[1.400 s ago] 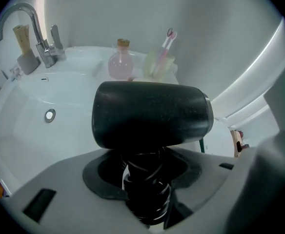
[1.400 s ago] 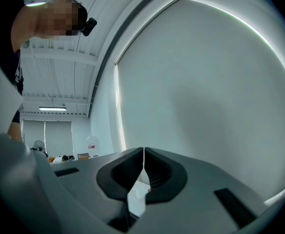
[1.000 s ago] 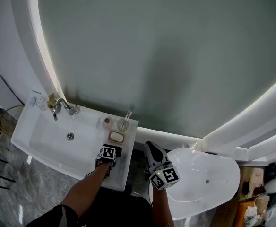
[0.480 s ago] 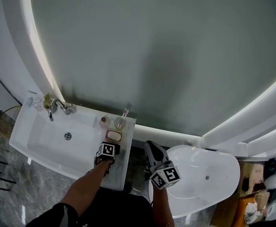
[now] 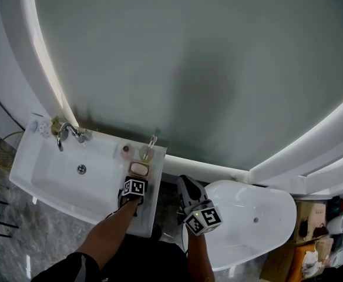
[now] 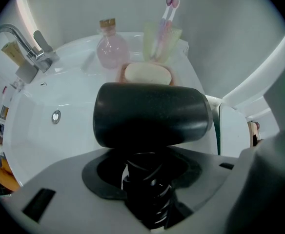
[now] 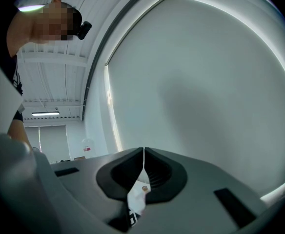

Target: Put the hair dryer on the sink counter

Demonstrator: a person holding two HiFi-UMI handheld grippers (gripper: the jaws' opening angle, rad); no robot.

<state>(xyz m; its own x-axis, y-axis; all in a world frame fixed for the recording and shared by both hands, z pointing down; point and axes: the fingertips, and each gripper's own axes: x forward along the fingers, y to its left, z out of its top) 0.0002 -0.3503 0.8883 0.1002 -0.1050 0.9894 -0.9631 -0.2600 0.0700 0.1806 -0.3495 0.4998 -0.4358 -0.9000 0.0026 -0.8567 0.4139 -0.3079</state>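
Barely shifted since earlier, your left gripper (image 6: 147, 184): jaws clamped on hair dryer (image 6: 150, 121) handle, black barrel over sink counter (image 5: 148, 214), just short of soap dish (image 6: 147, 74). Your right gripper (image 7: 143, 154): jaws pressed together.

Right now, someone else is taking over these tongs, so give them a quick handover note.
Left tongs: shut on the hair dryer handle, at the sink counter, just short of the soap.
Right tongs: shut, empty, off to the sink's side.
Done: dryer is at the counter; can't tell if it rests there.
Left: set it down, open, pull away.
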